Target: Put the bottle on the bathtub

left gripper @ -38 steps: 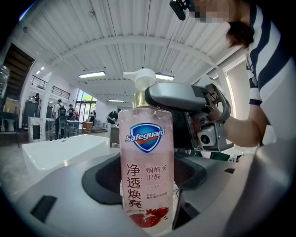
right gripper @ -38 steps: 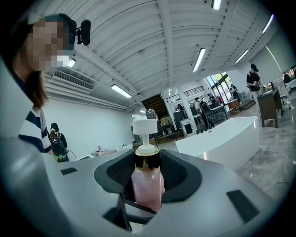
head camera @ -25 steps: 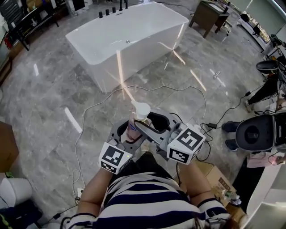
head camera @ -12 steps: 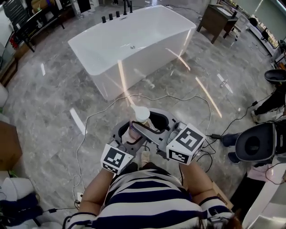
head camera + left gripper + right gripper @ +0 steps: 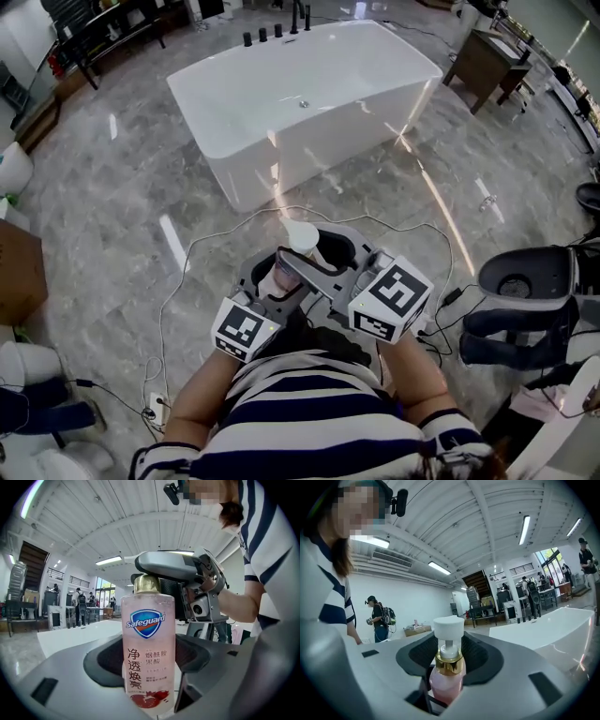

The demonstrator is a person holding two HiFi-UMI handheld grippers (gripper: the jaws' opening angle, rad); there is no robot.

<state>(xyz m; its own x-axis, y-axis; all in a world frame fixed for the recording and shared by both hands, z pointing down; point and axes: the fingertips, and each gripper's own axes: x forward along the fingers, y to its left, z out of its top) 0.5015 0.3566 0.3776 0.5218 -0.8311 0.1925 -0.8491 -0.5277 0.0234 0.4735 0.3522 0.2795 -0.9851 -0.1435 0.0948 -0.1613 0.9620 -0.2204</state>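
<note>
A pink soap bottle with a white pump head is held upright in front of the person's striped shirt. My left gripper is shut on its labelled body. My right gripper reaches across from the right and is shut on the bottle just under its gold collar. The white bathtub stands on the grey marble floor ahead, some way beyond the bottle. Part of its rim shows in the right gripper view.
Black tap fittings stand at the tub's far edge. A white cable loops over the floor between me and the tub. A wooden table stands at the far right, a dark seat at the right, and a brown box at the left.
The bathtub has slid lower and nearer in the head view as the person walks toward it. Both grippers keep the same hold on the bottle.
</note>
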